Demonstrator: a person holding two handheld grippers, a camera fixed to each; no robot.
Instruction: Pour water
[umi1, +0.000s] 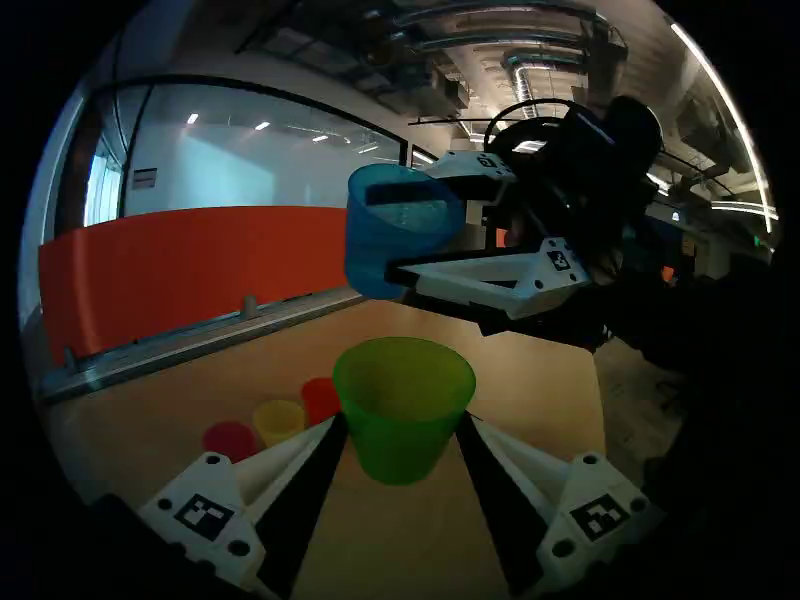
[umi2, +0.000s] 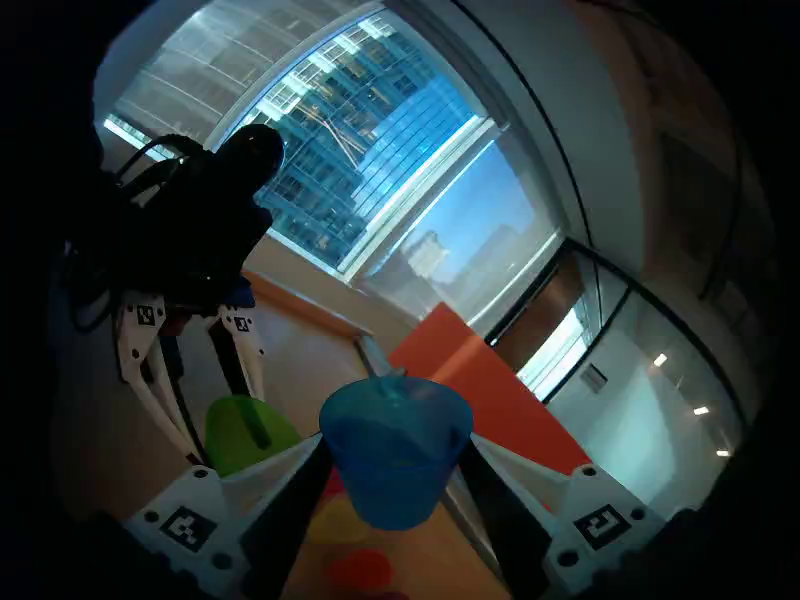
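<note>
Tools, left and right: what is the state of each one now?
Left tool: closed, holding the green cup.
Right tool: closed, holding the blue cup.

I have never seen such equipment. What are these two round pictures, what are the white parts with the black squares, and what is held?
There is no robot here. A person holds a hand tool, called a gripper, in each hand. Each gripper has two fingers and carries a camera that looks along them, which is why the pictures are round. The black squares are printed markers on the fingers.

The left gripper view shows the left gripper shut on a green cup. The right gripper view shows the right gripper shut on a blue cup. In the left gripper view the blue cup is above the green one.

On the wooden table are a pink cup, a yellow cup and a red cup.
</note>
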